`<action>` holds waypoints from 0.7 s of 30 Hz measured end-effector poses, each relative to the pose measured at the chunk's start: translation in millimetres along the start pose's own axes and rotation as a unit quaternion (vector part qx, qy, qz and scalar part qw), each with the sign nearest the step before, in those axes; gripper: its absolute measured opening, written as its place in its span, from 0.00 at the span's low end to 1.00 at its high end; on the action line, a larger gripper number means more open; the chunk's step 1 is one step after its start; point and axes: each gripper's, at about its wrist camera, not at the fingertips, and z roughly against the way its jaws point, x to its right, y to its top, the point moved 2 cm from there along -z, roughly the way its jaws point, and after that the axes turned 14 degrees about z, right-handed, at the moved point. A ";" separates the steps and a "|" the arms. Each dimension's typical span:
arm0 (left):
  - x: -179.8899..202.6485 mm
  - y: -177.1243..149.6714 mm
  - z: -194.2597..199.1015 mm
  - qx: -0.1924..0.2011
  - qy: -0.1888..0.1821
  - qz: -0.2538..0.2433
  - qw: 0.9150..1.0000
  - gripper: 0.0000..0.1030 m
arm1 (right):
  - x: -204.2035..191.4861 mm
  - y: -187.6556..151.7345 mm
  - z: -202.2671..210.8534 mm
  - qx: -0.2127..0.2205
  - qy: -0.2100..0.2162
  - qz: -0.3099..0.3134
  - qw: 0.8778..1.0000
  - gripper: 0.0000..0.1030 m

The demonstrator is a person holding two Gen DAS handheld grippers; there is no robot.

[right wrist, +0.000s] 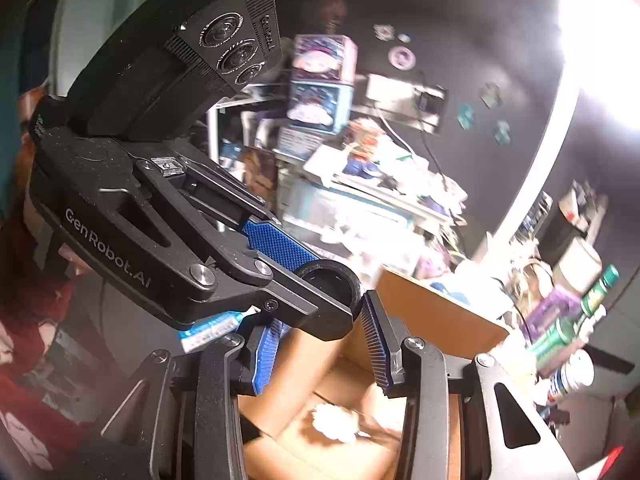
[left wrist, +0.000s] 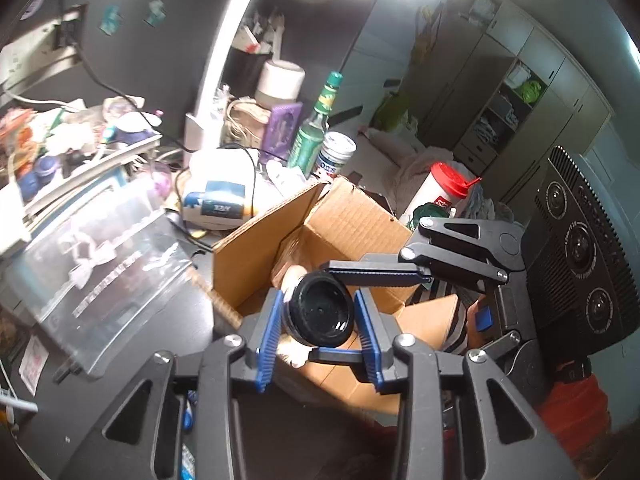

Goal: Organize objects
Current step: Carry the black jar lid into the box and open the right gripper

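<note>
A small round black jar [left wrist: 322,314] sits between the blue pads of my left gripper [left wrist: 318,328], held above an open cardboard box [left wrist: 352,224]. My right gripper [left wrist: 340,312] reaches in from the right, its two fingers lying above and below the jar. In the right wrist view the left gripper [right wrist: 304,276] holds the black jar [right wrist: 330,280] just ahead of my right gripper [right wrist: 324,338], whose jaws stand apart around the left gripper's finger. The box [right wrist: 436,312] lies below, with a white fluffy item [right wrist: 334,422] inside.
The dark desk holds a clear plastic bin [left wrist: 104,264], a green bottle [left wrist: 314,128], a white jar with blue label [left wrist: 336,154], a red-lidded canister [left wrist: 438,194], a white lamp arm [left wrist: 218,68] and cluttered shelves [right wrist: 360,176]. Cabinets [left wrist: 516,92] stand at the back right.
</note>
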 end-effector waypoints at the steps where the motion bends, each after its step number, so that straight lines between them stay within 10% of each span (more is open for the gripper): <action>1: 2.7 5.5 -9.0 -0.009 0.002 -0.001 1.000 0.32 | 9.1 -4.0 -1.3 -0.007 0.001 -0.009 1.000 0.34; 12: 17.7 29.5 -70.9 -0.062 0.027 -0.008 0.998 0.33 | 56.3 -39.5 -16.1 -0.091 -0.007 -0.041 0.995 0.34; 16: 19.3 34.0 -71.5 -0.051 0.041 -0.014 0.998 0.68 | 58.1 -45.7 -20.6 -0.118 -0.021 -0.034 0.992 0.39; 21: 21.8 32.0 -54.3 -0.032 0.052 -0.029 0.998 0.74 | 54.6 -42.6 -15.6 -0.115 -0.034 -0.022 0.993 0.44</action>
